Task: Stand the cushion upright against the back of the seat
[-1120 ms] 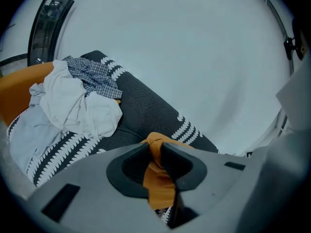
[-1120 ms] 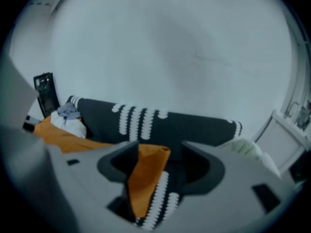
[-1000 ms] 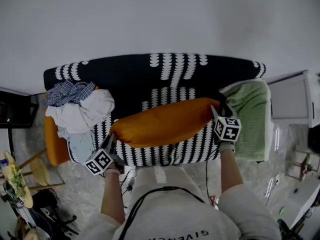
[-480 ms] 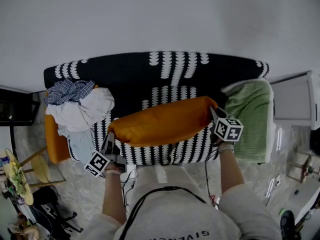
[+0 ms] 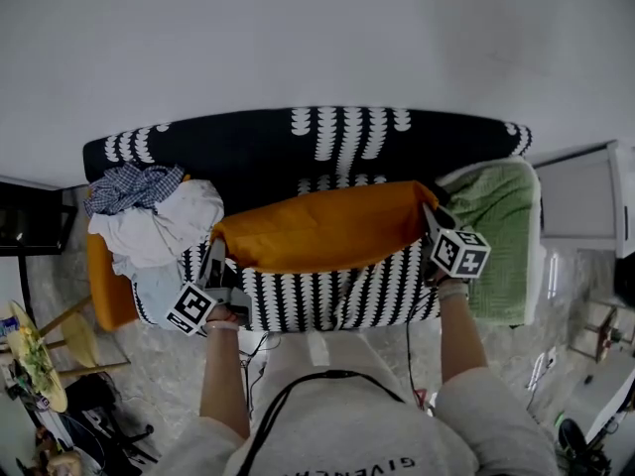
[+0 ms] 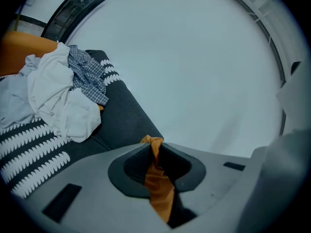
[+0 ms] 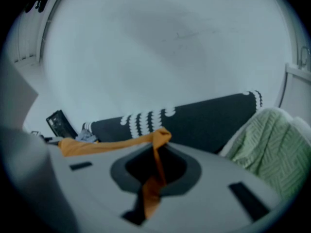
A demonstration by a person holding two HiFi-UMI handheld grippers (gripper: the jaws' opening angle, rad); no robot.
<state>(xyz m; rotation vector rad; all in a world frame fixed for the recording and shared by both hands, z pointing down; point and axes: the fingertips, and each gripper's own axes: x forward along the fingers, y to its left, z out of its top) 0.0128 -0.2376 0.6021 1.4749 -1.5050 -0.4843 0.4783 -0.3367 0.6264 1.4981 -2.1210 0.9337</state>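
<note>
A clothes heap fills the sofa's left end. The left claw, jaws just closing, pinches the cushion's left corner. The cushion spans the sofa's middle, near its back. The right claw, also just closed, pinches the right corner beside a green blanket.

Left gripper and right gripper jaws have just closed, pinching the cushion.
</note>
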